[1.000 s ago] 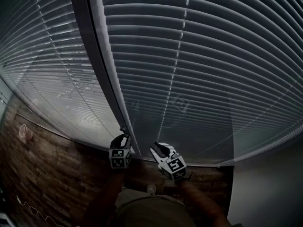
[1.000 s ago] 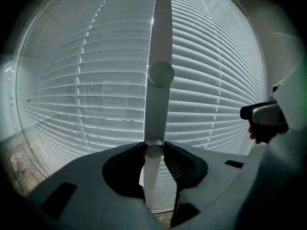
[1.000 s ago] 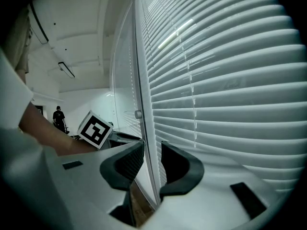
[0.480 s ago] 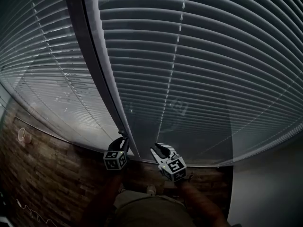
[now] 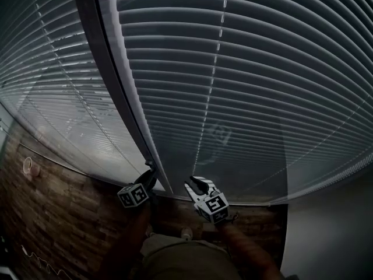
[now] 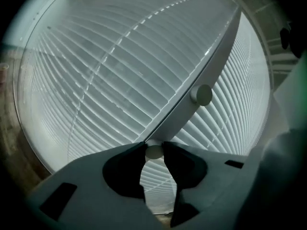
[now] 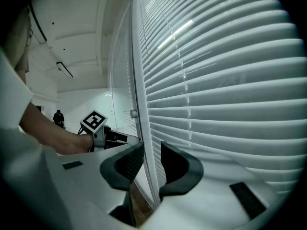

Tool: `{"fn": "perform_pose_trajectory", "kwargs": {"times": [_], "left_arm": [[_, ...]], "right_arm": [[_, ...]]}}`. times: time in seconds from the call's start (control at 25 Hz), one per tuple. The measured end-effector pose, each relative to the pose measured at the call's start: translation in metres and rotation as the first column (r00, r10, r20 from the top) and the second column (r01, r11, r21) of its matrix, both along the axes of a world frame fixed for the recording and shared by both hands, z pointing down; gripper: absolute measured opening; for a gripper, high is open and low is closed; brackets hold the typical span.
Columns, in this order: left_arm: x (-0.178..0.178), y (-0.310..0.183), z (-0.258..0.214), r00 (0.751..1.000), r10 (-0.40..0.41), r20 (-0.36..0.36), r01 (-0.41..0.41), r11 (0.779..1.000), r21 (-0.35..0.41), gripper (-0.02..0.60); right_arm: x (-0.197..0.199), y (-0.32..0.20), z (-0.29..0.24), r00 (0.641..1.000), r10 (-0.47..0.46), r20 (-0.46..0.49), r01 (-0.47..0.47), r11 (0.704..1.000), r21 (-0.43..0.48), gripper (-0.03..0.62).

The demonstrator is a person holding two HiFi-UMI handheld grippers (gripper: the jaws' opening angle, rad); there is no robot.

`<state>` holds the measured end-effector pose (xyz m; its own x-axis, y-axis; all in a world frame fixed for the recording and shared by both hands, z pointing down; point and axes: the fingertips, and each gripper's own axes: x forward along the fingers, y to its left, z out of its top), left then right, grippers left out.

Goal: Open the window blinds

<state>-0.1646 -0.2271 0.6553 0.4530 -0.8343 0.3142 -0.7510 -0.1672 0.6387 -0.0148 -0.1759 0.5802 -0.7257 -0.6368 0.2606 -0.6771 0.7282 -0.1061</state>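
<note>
Window blinds [image 5: 245,86]: pale, smooth, narrow-slatted

Left gripper [image 5: 150,172] low at 6 o'clock, rolled aslant, clamped on wand tip [image 6: 154,151]; right gripper [image 5: 192,185] beside it at 3 o'clock, jaws nearly together.

**Window ledge over brick wall**
A narrow pale ledge [image 5: 81,171] runs along the foot of the glazing, curving across the head view on top of a dark brick wall [image 5: 64,220]. The frame post [image 5: 116,80] comes down to the ledge between the two panes. The bottom rail [image 5: 262,202] of the right-hand window blinds [image 5: 262,98] sits at ledge level; contact can't be resolved. There is a small pale ring-shaped item [image 5: 27,165] on the brick face just under the ledge at left. A thin light cable [image 5: 36,255] runs low against the bricks, bottom left. Too dark to tell whether anything loose lies on the ledge.
</note>
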Motion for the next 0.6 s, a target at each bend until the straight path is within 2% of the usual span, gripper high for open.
{"fn": "perform_pose_trajectory", "kwargs": {"times": [0.16,0.32,0.4,0.48,0.6], "left_arm": [[-0.0003,-0.0026,-0.0038,0.991,-0.013,-0.13,0.013,1.0,-0.004,0.135],[-0.0019,-0.0037,-0.003,0.968,-0.041,-0.249,0.036,0.999,-0.028,0.135],[-0.0022,-0.0038,-0.0023,0.944,-0.051,-0.326,0.041,0.998,-0.038,0.135],[-0.003,-0.0047,-0.0024,0.907,-0.058,-0.418,0.044,0.998,-0.043,0.135],[-0.003,-0.0054,-0.0088,0.857,-0.052,-0.512,0.042,0.999,-0.032,0.135]], "right_arm": [[-0.0005,-0.0026,0.0017,1.0,-0.001,-0.003,0.001,1.0,-0.001,0.109],[0.0007,-0.0041,0.0017,1.0,0.001,-0.003,-0.001,1.0,0.0,0.109],[0.0012,-0.0043,0.0024,1.0,0.002,-0.003,-0.002,1.0,0.0,0.109],[0.0011,-0.005,0.003,1.0,0.002,-0.007,-0.002,1.0,-0.002,0.109],[0.0004,-0.0045,-0.0028,1.0,0.002,-0.006,-0.002,1.0,-0.002,0.109]]}}
